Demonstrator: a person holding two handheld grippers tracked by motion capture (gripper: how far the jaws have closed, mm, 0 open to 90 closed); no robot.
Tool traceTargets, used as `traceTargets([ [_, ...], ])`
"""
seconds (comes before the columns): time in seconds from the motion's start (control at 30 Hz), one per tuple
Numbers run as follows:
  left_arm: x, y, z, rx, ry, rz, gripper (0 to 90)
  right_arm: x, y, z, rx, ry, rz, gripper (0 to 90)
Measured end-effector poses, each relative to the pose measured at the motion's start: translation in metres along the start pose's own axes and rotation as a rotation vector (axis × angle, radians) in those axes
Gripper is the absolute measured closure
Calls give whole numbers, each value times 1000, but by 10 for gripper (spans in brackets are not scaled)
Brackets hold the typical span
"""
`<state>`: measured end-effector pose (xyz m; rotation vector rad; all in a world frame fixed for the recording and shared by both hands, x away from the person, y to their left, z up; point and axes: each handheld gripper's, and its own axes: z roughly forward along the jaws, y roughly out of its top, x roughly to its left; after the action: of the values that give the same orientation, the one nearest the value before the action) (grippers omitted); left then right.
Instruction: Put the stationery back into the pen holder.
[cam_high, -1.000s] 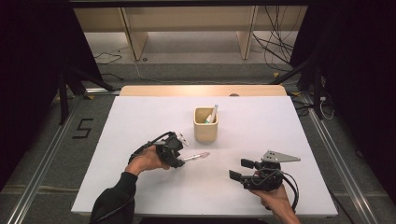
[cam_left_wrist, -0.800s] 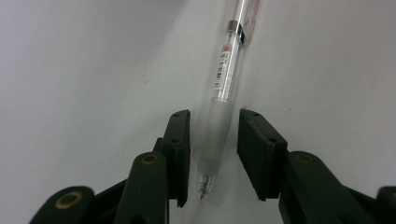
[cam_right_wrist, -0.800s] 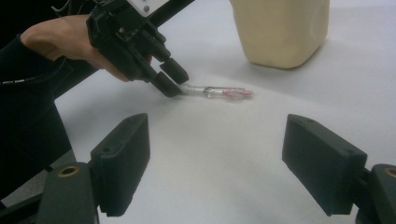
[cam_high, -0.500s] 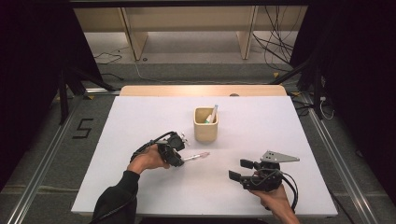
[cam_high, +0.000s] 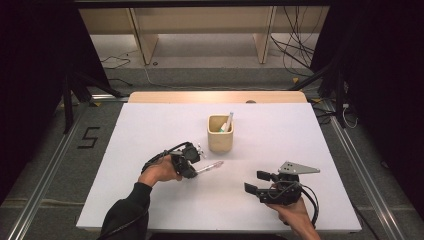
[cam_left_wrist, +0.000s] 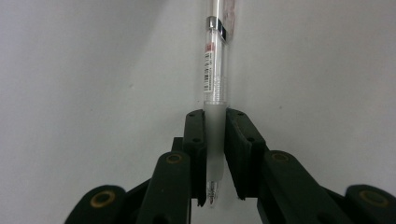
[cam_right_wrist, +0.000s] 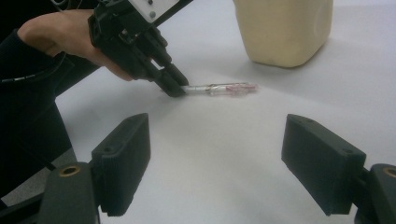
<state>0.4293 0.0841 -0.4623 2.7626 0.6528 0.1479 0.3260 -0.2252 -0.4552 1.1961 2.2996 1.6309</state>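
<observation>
A clear pen (cam_high: 210, 167) (cam_left_wrist: 216, 70) (cam_right_wrist: 219, 88) with a pink end lies low over the white table (cam_high: 125, 150), left of centre. My left gripper (cam_high: 192, 171) (cam_left_wrist: 215, 156) (cam_right_wrist: 175, 88) is shut on the pen's frosted grip end, its tip pointing back toward the jaws. A cream cup (cam_high: 220, 133) (cam_right_wrist: 284, 28) stands behind it, with another pen (cam_high: 228, 121) leaning inside. My right gripper (cam_high: 259, 182) (cam_right_wrist: 224, 163) rests near the front right of the table, jaws wide apart and nothing between them, facing the left gripper.
The table's front edge runs just under both hands. A wooden strip (cam_high: 215, 97) borders the far edge. Cables (cam_high: 295, 35) lie on the floor beyond, and a "5" mark (cam_high: 90, 137) sits on the floor at left.
</observation>
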Motion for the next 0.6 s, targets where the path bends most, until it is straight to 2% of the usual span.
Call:
traceTargets([
  [0.2,-1,0,0,-9,6,6,787,0,0,0,1,-1,-1,245],
  [0.27,-1,-1,-1,-1,5,22,790,0,0,0,0,0,0,245],
  [0.6,0,-5,-4,-24,-9,14,795,1,1,-1,-6,-1,-4,246],
])
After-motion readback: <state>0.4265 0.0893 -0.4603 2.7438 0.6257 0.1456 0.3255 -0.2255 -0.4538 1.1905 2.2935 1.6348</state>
